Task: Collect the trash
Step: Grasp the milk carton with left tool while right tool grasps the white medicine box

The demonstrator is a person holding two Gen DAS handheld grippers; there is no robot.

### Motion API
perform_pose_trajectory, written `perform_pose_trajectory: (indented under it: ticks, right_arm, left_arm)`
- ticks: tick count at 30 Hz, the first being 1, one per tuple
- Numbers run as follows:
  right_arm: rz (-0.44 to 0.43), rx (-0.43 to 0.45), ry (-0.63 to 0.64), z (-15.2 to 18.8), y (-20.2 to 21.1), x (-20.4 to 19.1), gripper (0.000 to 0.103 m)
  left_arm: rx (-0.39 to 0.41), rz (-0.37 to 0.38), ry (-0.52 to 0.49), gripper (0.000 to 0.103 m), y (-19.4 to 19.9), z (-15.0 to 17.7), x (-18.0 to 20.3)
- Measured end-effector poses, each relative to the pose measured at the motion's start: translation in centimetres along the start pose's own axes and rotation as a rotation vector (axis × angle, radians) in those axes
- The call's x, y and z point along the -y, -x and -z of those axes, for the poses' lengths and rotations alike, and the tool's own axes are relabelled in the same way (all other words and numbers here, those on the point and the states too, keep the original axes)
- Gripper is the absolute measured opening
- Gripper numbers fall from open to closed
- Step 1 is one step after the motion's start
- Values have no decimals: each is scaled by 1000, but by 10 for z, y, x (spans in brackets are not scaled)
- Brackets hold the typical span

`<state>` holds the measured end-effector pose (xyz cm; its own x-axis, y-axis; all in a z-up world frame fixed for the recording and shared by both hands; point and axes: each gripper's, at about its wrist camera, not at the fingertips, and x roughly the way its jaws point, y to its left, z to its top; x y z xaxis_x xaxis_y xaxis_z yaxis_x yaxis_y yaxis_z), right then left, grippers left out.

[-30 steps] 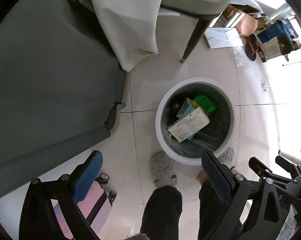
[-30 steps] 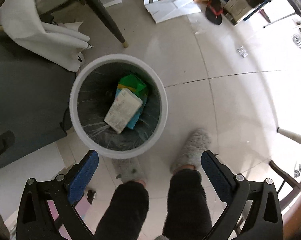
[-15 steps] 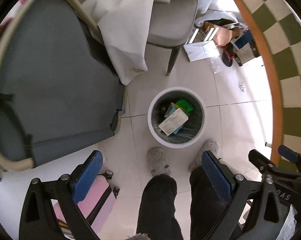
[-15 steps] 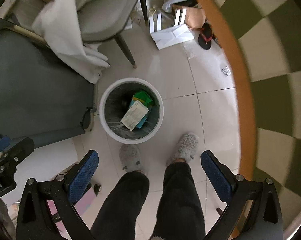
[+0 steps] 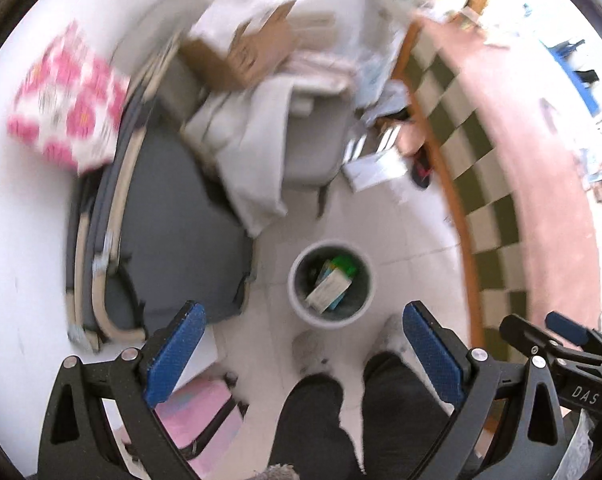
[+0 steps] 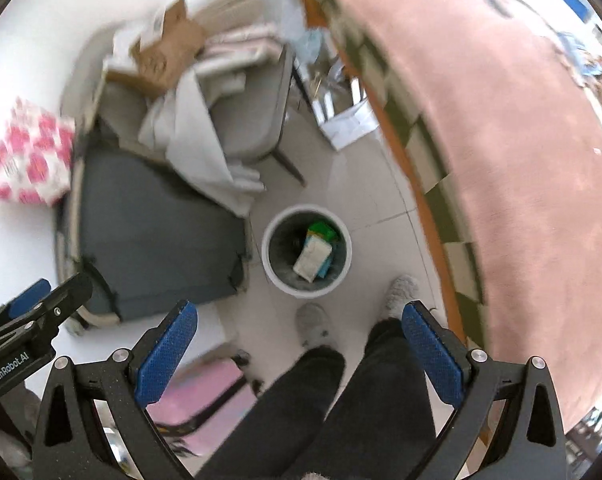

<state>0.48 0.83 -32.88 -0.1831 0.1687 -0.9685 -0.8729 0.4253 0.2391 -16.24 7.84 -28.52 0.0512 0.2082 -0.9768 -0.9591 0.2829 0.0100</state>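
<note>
A round white trash bin [image 5: 294, 296] stands on the tiled floor far below; it also shows in the right wrist view [image 6: 267, 260]. Inside lie a white printed box [image 5: 325, 289] [image 6: 311, 258] and a green packet [image 5: 344, 265] [image 6: 322, 230]. My left gripper [image 5: 301, 356] is open and empty, high above the bin. My right gripper [image 6: 299, 354] is open and empty, also high above it. Each gripper shows at the edge of the other's view.
A table with a pink top [image 6: 501, 128] and checkered cloth edge [image 5: 473, 184] is at the right. A grey chair with white cloth [image 5: 309, 140], a dark grey cushion [image 5: 173, 224] and a cardboard box [image 5: 253, 56] lie left. The person's legs and slippers [image 5: 309, 352] stand by the bin.
Both grippers have risen well away from the bin, which now looks much smaller. The table top has come into view at the right. Both stay open and empty.
</note>
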Motion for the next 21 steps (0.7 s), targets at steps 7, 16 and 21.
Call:
perform_pose_trajectory:
  ticks: [7, 16, 21]
  right_arm:
    - [19, 122, -228, -39, 77, 109, 103]
    - [219, 189, -631, -36, 139, 368, 103]
    - [343, 90, -692, -37, 134, 507, 103]
  left_arm:
    - [114, 36, -200, 101, 44, -58, 128]
    - [135, 82, -568, 101, 28, -73, 367]
    - [112, 117, -905, 101, -2, -54, 515]
